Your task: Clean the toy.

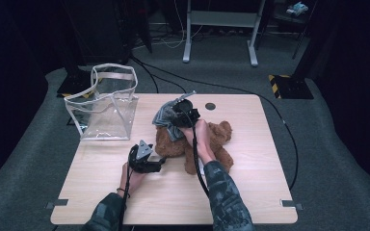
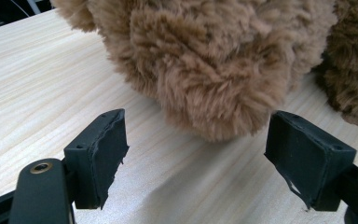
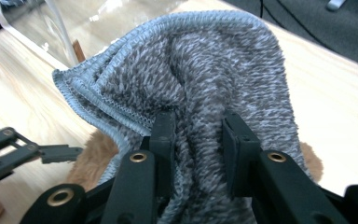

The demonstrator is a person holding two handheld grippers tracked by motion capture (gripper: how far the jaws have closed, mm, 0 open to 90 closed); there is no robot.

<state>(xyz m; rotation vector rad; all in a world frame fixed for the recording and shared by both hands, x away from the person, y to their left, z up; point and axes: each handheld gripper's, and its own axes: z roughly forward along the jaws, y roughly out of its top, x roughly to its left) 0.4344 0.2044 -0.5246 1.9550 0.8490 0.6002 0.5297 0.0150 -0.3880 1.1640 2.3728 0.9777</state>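
Across the teddy bear (image 1: 207, 142), grey cloth (image 3: 205, 79) bunches upward

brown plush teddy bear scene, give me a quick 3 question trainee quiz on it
1. True or false: the right gripper is shut on the grey knitted cloth.
2. What lies between the open jaws of the left gripper?
A. the clear plastic tote bag
B. a furry part of the brown plush teddy bear
C. a cable
3. On which side of the light wooden table does the tote bag stand in the high view?

Key
1. True: its pads pinch a fold of the cloth.
2. B, with the pads apart from the fur.
3. The far left corner, partly over the edge.
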